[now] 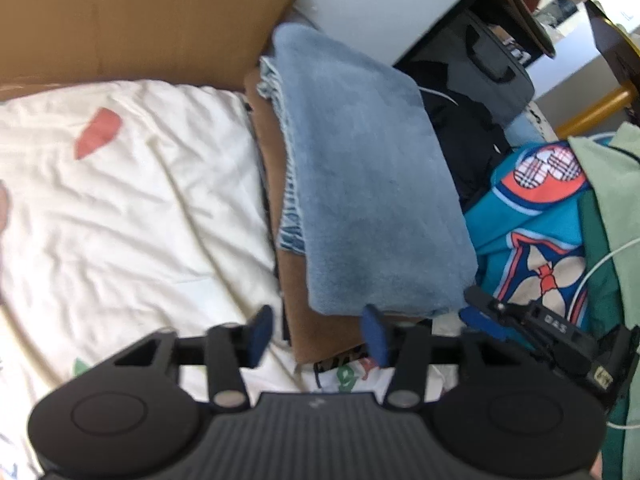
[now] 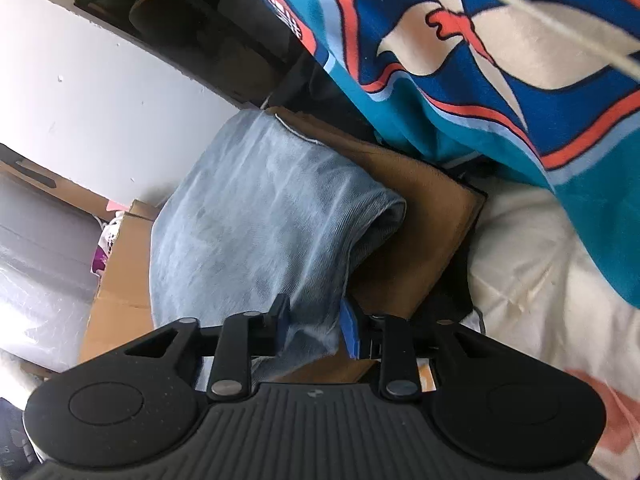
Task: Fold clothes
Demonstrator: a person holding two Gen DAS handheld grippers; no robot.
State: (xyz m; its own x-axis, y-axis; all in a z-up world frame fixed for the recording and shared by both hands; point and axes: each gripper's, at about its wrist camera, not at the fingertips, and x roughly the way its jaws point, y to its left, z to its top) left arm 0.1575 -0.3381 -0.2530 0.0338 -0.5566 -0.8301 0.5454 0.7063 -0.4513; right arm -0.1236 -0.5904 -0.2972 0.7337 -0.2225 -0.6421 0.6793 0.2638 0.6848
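Observation:
Folded light-blue jeans [image 1: 360, 176] lie on top of a folded brown garment [image 1: 296, 304], on a cream bed sheet [image 1: 132, 208]. My left gripper [image 1: 318, 334] is open and empty, just short of the near edge of the stack. My right gripper also shows in the left wrist view [image 1: 486, 312], at the jeans' right corner. In the right wrist view the jeans [image 2: 248, 232] run between the blue pads of my right gripper [image 2: 314, 330], which sit on either side of the denim edge. The brown garment [image 2: 412, 220] lies under the jeans.
A teal, blue and orange printed cloth [image 1: 532, 236] lies right of the stack; it also shows in the right wrist view [image 2: 500, 60]. Cardboard [image 1: 140, 20] stands behind the bed. A grey bag [image 1: 492, 64] and a white cable [image 1: 600, 264] are at right.

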